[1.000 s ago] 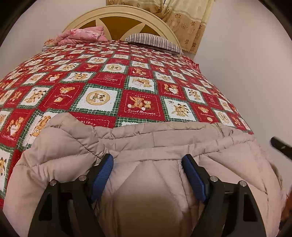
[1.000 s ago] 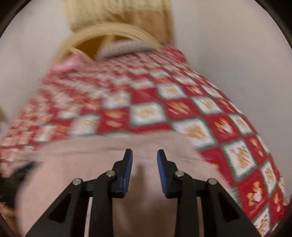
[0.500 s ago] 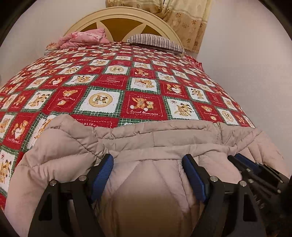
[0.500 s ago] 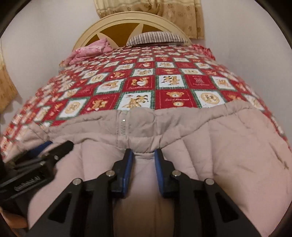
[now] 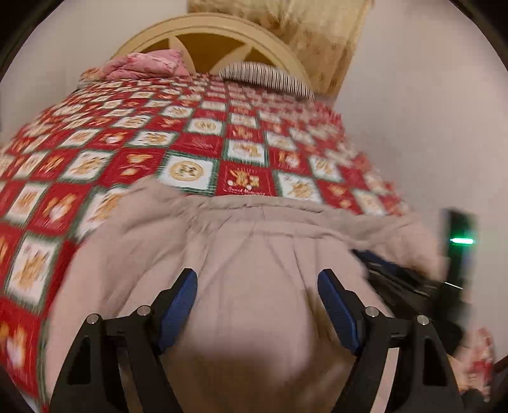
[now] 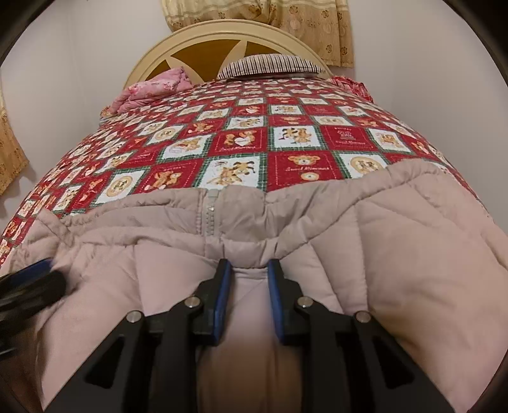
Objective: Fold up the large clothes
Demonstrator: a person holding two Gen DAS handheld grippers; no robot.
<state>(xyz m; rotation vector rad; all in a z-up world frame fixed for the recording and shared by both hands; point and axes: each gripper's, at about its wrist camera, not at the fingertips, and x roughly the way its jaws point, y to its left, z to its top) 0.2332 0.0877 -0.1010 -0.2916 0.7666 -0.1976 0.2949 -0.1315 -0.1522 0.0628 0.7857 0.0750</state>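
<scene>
Jacket [image 6: 397, 254] | R claw [image 6: 249, 270] pinches fold, zipper [image 6: 209, 213] R-view only | L claw [image 5: 257, 282] wide apart, blurry, prob. ungripped

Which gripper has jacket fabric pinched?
The right gripper: its jaws squeeze a fold of the beige padded jacket. The left gripper is wide open.

You face a bed [image 6: 241, 149] covered by a red, white and green patchwork quilt [image 6: 285, 139] with teddy-bear squares. At the top centre of the frame stands its cream arched headboard [image 6: 222, 38]; a striped pillow [image 6: 270, 63] and a pink bundle [image 6: 152, 89] lie before it. Beige patterned curtains [image 6: 260, 19] hang above, between plain pale walls [image 6: 79, 63].
</scene>
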